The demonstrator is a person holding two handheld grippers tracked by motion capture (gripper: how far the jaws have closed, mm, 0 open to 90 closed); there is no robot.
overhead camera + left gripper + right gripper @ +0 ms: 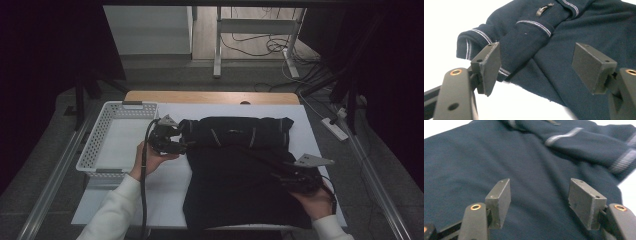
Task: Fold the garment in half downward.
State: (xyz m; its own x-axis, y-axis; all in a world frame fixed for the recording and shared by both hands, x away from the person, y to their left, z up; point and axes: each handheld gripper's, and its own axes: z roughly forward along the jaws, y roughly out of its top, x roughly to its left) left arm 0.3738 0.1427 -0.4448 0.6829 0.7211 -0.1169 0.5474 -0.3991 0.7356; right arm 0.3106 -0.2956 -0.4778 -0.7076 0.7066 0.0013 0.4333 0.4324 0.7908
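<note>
Forearms in white sleeves come in from the near edge of the surface [165, 192]. The right hand [314, 202] sits by the near right corner, holding the right tool [277, 175] low and pointed toward the far left over the cloth. The left hand [150, 157] lies farther in, beside the left edge, with the left tool [186, 146] aimed rightward at the garment's folded end.

A dark navy polo shirt [235, 175] lies flat on the middle of the surface, its body reaching the near edge; the sleeves with pale striped cuffs [477, 37] and the collar are folded across its far part.

The right tool has its jaws spread, holding nothing, hovering just above the shirt body. The left tool is spread too, empty, its jaws on either side of a folded sleeve edge without pressing it.

A white basket [97, 145] stands at the far left corner.
</note>
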